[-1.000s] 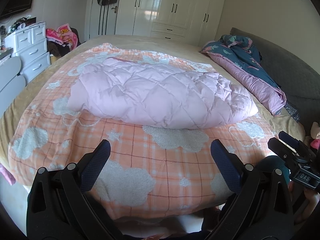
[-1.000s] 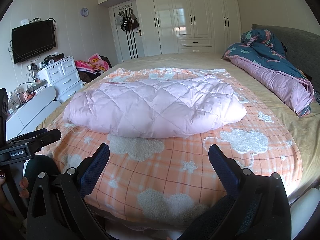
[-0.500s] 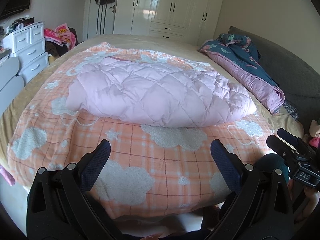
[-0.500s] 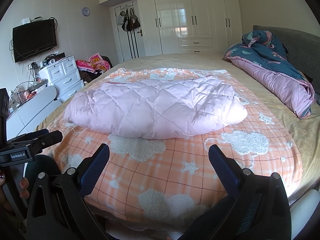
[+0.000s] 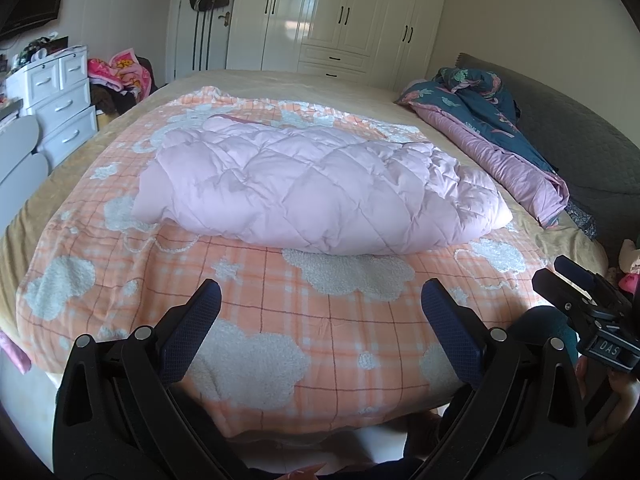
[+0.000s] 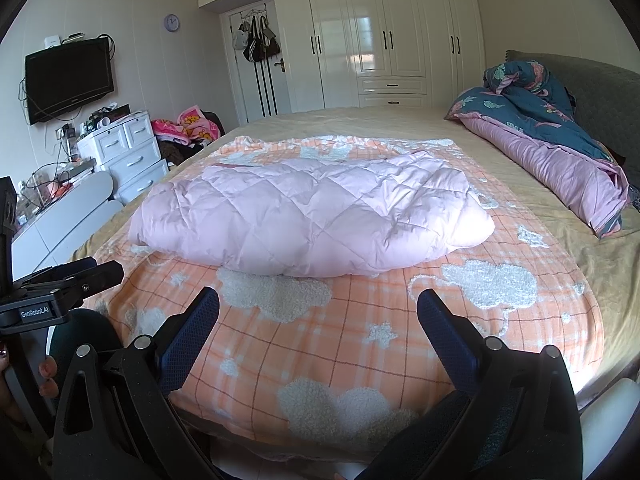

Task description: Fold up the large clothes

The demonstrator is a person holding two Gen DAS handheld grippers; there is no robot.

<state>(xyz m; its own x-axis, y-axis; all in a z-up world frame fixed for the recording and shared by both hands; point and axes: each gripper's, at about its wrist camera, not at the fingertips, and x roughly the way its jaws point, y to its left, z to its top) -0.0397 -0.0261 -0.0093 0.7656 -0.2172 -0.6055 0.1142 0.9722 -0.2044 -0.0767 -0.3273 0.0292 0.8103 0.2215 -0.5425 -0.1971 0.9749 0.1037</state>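
A puffy pink quilted coat (image 5: 320, 192) lies folded across an orange plaid blanket with white clouds (image 5: 280, 320) on the bed; it also shows in the right wrist view (image 6: 316, 216). My left gripper (image 5: 320, 300) is open and empty, held above the blanket's near edge, well short of the coat. My right gripper (image 6: 318, 304) is open and empty at the same edge. The right gripper shows at the right of the left wrist view (image 5: 576, 292); the left gripper shows at the left of the right wrist view (image 6: 68, 284).
A rolled blue and purple duvet (image 6: 552, 152) lies along the bed's right side by the grey headboard (image 6: 600, 92). White drawers (image 6: 128, 152) and a wall TV (image 6: 68, 80) stand at left. White wardrobes (image 6: 380, 40) fill the far wall.
Both wrist views have tilted slightly, so the coat and bed sit a little lower in frame. The coat has not moved and both grippers stay open.
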